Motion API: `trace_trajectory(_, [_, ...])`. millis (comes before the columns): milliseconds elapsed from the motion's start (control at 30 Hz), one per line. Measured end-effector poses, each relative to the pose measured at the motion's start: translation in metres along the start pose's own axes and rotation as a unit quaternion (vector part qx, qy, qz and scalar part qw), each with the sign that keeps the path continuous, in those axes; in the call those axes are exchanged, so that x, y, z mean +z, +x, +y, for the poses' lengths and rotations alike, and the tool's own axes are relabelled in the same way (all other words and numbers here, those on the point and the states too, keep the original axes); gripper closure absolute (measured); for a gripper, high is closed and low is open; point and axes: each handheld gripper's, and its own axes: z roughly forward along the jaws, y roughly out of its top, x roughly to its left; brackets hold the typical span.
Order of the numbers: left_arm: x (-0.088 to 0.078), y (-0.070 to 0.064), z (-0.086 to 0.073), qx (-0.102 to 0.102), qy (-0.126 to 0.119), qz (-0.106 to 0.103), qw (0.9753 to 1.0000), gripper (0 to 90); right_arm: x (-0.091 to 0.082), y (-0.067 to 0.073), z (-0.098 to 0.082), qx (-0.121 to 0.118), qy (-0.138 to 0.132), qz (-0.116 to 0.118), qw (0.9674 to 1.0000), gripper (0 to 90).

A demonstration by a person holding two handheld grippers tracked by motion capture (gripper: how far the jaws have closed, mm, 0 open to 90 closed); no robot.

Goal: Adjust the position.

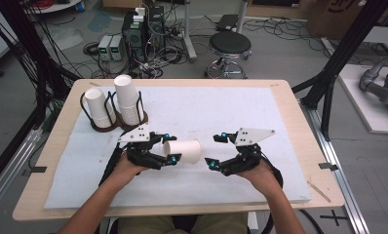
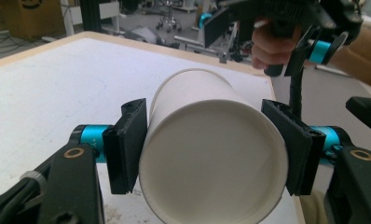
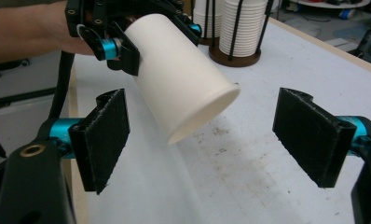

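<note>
A white paper cup is held on its side just above the white mat, with my left gripper shut on its narrow end. In the left gripper view both black pads press the cup from either side. The cup's wider end points toward my right gripper, which stands open a short way to the right, apart from the cup. In the right gripper view the cup hangs ahead of the wide-apart pads, and the left gripper grips it from behind.
A dark wire holder at the mat's back left carries two stacks of white cups. The same stacks stand behind the held cup. Beyond the table's far edge are a stool and floor cables.
</note>
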Motion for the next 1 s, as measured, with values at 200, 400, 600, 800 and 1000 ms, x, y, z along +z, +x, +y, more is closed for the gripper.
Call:
trace_trajectory(200, [-0.003,0.000,-0.002,-0.003,-0.024,0.000,0.9997,33.8,0.001,-0.002,-0.013,0.017,-0.017,-0.011,0.9996,19.4])
trace_trajectory(400, [-0.003,-0.001,-0.003,-0.006,-0.033,-0.002,0.9994,33.8,0.002,-0.002,-0.019,0.029,-0.025,-0.009,0.9992,19.4])
trace_trajectory(600, [-0.002,-0.003,-0.003,-0.003,-0.036,-0.006,0.9993,33.8,0.007,-0.002,-0.021,0.033,-0.027,0.002,0.9991,19.3])
trace_trajectory(800, [-0.002,-0.006,-0.001,0.000,-0.045,-0.016,0.9988,33.9,0.014,0.000,-0.023,0.035,-0.024,0.020,0.9989,19.4])
trace_trajectory(1000, [0.001,-0.010,0.001,0.003,-0.049,-0.027,0.9984,33.9,0.020,0.001,-0.022,0.043,-0.027,0.033,0.9982,19.3])
